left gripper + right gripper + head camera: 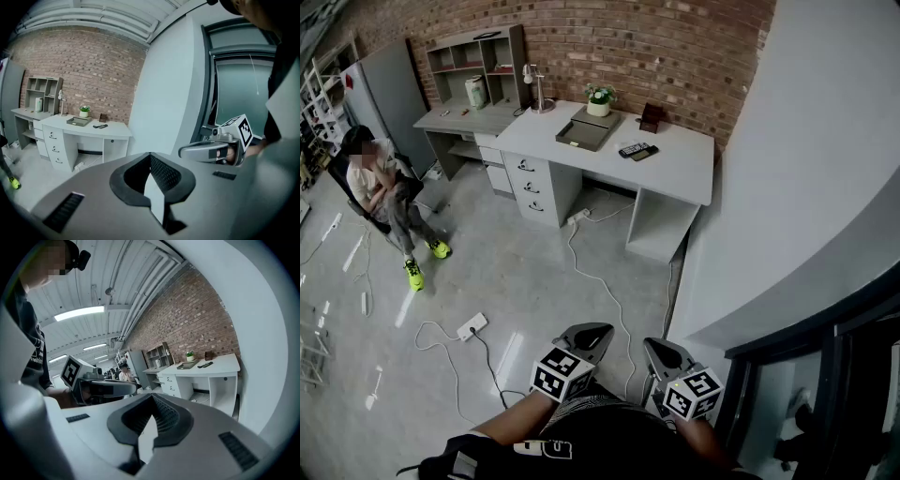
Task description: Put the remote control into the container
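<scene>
**Both claws shut and empty, remote lying far off on the white table**

Nearest: left claw (pixel 589 334) and right claw (pixel 659 349), side by side and low in the head view. Each has a smooth grey shell, black ribbed pads and a cube of black-and-white square markers. In both gripper views the jaws are pressed together with nothing between them. Both tilt slightly downward.

Mid ground: glossy grey floor (pixel 534 272). A white power strip (pixel 472 326) lies on it, and a pale cable (pixel 598 281) snakes toward the table.

Further: white table (pixel 680 173), flat-topped, with a drawer stack (pixel 531 184) at its left. The remote control (pixel 635 150) lies flat on the top, well apart from both claws. It is a dark, slim slab, with its long axis roughly along the table's length. Which end leads I cannot tell, and its print is too small to read. The container (pixel 584 133), a shallow grey rectangular tray, sits near the remote's left and does not touch it. A small potted plant (pixel 599 99) stands just behind the tray.

Farthest: rough red brick wall (pixel 675 56). Far left, a seated person (pixel 389 192) in yellow-green shoes.
</scene>
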